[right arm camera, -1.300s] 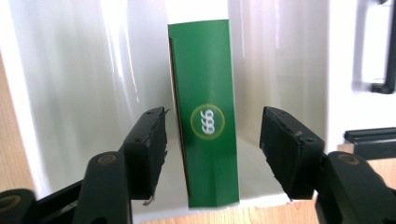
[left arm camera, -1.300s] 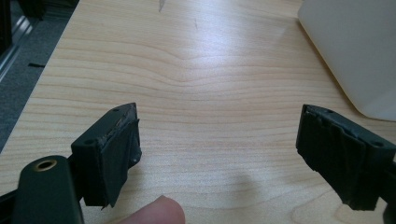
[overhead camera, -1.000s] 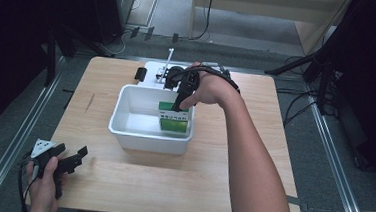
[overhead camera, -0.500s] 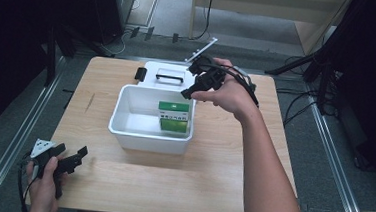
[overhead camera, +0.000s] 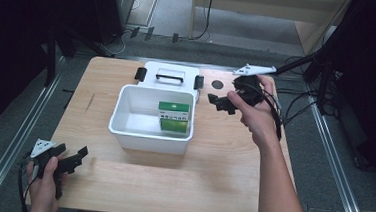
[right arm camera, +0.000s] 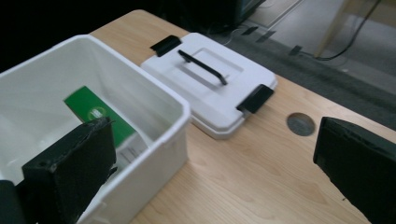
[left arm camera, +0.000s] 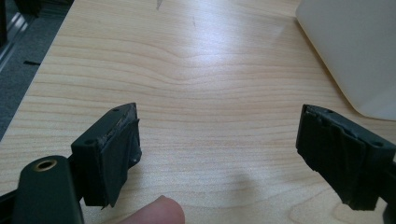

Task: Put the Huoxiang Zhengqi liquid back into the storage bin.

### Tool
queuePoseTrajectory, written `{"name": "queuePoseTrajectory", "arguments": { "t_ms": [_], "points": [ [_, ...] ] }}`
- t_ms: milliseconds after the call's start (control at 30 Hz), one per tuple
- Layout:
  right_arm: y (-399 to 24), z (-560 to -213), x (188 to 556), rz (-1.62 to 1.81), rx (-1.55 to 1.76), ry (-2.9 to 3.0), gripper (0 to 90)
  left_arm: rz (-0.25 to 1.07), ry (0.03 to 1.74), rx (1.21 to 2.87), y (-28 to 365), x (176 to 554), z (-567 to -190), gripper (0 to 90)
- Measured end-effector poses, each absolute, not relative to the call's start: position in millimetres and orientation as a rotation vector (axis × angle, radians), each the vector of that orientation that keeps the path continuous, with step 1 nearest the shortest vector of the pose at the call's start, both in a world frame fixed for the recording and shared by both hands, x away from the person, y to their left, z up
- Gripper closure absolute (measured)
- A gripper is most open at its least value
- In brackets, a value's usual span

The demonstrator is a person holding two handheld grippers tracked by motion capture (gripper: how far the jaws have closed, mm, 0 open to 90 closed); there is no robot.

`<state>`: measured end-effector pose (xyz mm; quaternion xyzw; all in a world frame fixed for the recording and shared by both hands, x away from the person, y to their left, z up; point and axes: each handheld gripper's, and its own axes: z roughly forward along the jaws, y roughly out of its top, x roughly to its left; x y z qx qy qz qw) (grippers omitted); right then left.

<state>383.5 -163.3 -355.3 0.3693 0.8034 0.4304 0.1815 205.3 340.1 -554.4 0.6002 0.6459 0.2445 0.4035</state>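
Right hand-held gripper (overhead camera: 221, 103) hovers spread and empty at 3 o'clock of the white bin (overhead camera: 124, 131), where the green carton (overhead camera: 174, 117), likely light and stiff, invites a narrow-side pinch.

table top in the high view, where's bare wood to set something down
Free: the wide front strip between the white bin and the near edge, and the left side beside the bin. The open left tool sits at the front-left corner. Crowded: the back, where the lid touches the bin, and the right, where the open right tool hovers. The bin holds a green box.
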Motion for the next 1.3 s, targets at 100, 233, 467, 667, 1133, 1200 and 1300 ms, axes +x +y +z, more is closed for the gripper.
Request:
{"name": "queuePoseTrajectory", "arguments": {
  "t_ms": [100,233,467,667,1133,1200,1300],
  "points": [
    [-180.9,-365.6,372.5,1.233,1.064,2.208,0.0,0.616,1.631,1.516,340.0,205.3,-554.4,14.6],
    [-202.1,-380.6,360.3,1.256,1.104,2.158,0.0,0.615,1.630,1.516,340.2,205.4,-554.4,14.6],
    [-236.4,-407.4,338.5,1.263,1.148,2.060,0.0,0.617,1.631,1.519,340.1,205.3,-554.3,14.6],
    [-262.7,-432.3,320.2,1.255,1.207,1.987,0.0,0.624,1.628,1.520,339.5,205.1,-554.3,14.6],
    [-321.0,-493.9,272.4,1.231,1.339,1.845,0.0,0.638,1.627,1.522,338.4,204.4,-554.0,14.5],
    [-328.9,-501.9,266.1,1.235,1.364,1.832,0.0,0.639,1.627,1.520,338.3,204.4,-554.0,14.5],
    [-338.0,-513.2,256.5,1.229,1.389,1.833,0.0,0.644,1.629,1.522,337.9,204.2,-553.9,14.5]
  ]
}}
